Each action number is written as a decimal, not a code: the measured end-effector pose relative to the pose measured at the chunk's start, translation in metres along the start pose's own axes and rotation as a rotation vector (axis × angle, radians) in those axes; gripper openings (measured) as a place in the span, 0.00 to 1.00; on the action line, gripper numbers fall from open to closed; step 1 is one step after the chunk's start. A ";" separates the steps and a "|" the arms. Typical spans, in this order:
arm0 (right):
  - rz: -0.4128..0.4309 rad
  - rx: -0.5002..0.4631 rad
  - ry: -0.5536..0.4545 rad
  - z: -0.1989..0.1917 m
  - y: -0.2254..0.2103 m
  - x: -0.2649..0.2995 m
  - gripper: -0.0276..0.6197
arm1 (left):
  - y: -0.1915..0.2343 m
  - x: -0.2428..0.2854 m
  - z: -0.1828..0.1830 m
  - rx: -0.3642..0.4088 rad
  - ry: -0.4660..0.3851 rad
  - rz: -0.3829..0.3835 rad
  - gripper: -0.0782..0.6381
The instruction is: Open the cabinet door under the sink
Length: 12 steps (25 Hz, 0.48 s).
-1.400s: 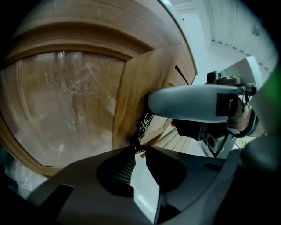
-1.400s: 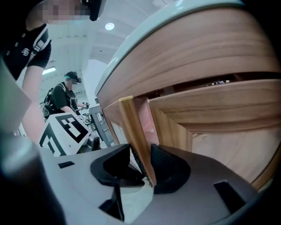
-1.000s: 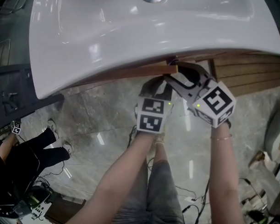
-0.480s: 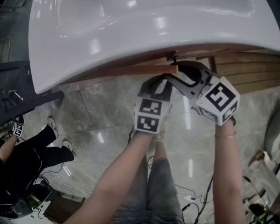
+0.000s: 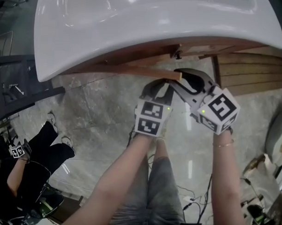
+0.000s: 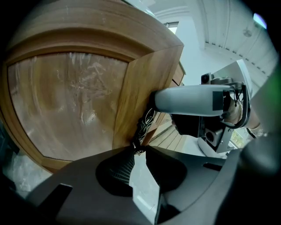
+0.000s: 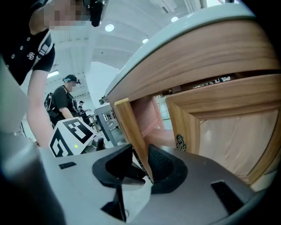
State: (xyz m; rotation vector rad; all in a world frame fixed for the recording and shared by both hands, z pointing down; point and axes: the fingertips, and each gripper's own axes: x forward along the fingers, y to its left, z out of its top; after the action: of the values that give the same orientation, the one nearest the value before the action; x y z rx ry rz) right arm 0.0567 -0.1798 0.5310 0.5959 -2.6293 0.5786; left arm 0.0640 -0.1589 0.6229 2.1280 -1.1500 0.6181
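Under the white sink point(image 5: 148, 22), the wooden cabinet door point(image 5: 133, 69) stands swung out, seen edge-on in the head view. My right gripper point(image 5: 175, 77) is shut on the door's free edge, which runs between its pads point(image 7: 141, 156). My left gripper point(image 5: 162, 86) sits just beside it on the door's front. Its fingertips point(image 6: 139, 148) pinch the lower end of the dark ornate handle point(image 6: 145, 125). The door's framed panel point(image 6: 70, 101) fills the left gripper view, and the right gripper's grey finger point(image 6: 189, 99) shows clamped over the door edge.
A second cabinet door point(image 7: 232, 132) with its own small handle point(image 7: 180, 142) stays closed on the right. Wooden slats point(image 5: 253, 72) run along the right of the cabinet. A person in black point(image 5: 33, 161) sits low on the left, on the marble floor point(image 5: 99, 113).
The door's free edge has come a little further out from under the sink, and both grippers have moved with it toward me.
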 end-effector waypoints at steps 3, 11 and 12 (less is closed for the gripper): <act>-0.018 0.034 -0.015 -0.003 0.006 -0.004 0.23 | -0.004 -0.005 -0.005 0.000 0.001 -0.021 0.23; 0.005 0.022 0.016 -0.010 0.025 -0.010 0.22 | -0.008 -0.019 -0.018 0.011 -0.006 -0.072 0.23; 0.008 0.022 0.021 -0.012 0.027 -0.010 0.22 | -0.008 -0.021 -0.020 0.013 -0.004 -0.073 0.23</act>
State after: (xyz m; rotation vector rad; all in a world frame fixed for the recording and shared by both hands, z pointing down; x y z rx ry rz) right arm 0.0557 -0.1489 0.5281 0.5824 -2.6104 0.6134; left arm 0.0586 -0.1296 0.6205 2.1729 -1.0678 0.5905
